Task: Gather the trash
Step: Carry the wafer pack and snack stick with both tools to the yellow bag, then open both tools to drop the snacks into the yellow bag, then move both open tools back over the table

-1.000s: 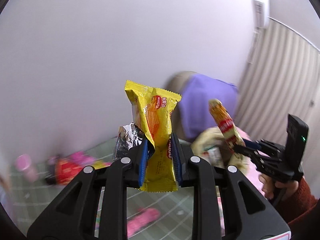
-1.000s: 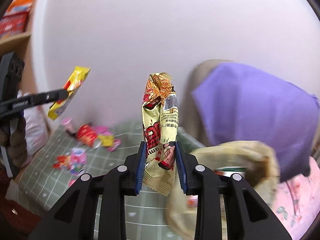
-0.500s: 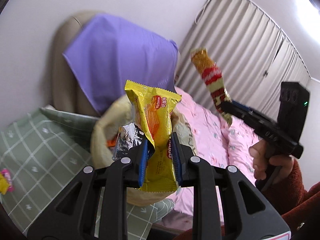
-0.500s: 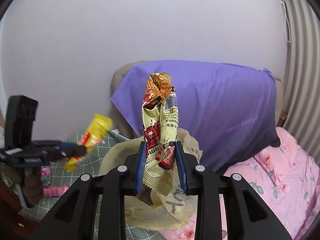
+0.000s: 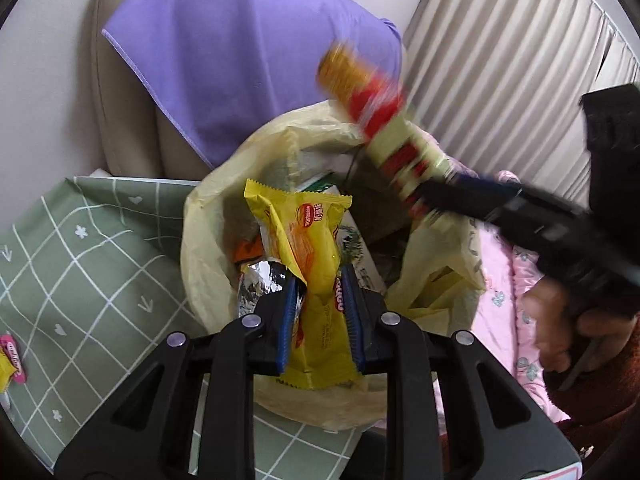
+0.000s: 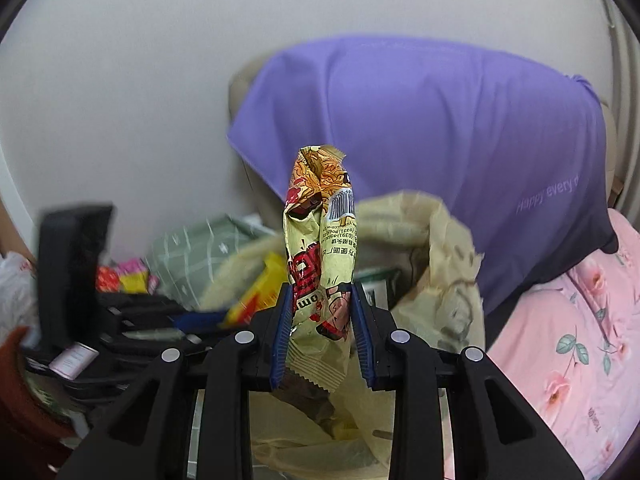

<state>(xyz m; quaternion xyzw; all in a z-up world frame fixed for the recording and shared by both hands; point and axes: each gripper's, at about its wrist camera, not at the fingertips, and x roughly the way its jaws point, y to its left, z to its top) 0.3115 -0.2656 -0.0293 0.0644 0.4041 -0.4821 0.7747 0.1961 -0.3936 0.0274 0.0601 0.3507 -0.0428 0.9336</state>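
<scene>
- Yellow wrapper (image 5: 308, 256) is clamped between the blue pads of the left gripper (image 5: 320, 312), jaws narrowed onto it. A crumpled bit of silver foil (image 5: 260, 280) sits at the left pad; can't tell whether it is gripped too.
- The wrapper's upper end hangs directly over the open mouth of the yellow trash bag (image 5: 208, 216), which already has packaging inside.
- Beige noodle wrapper (image 6: 320, 264) stands upright in the right gripper (image 6: 322, 332), jaws pinched on its lower part. In the left wrist view it is blurred, over the bag's far rim.
- The bag sits at the edge of the green checked cloth (image 5: 80, 248), against the pink bedding (image 6: 580, 340), in front of a purple-draped seat (image 5: 248, 52).
- Step in hand, as I read it: drop both wrappers in the bag.
- To do it well: get each wrapper's low end past the rim before opening, since light film drifts.
- Open wide and let the wrapper fall clear; foil may cling to the pad.
- Keep the two grippers apart over the mouth; the rim is floppy and could fold shut if knocked.
- More wrappers (image 5: 10, 360) lie on the cloth, so the job isn't near done.
</scene>
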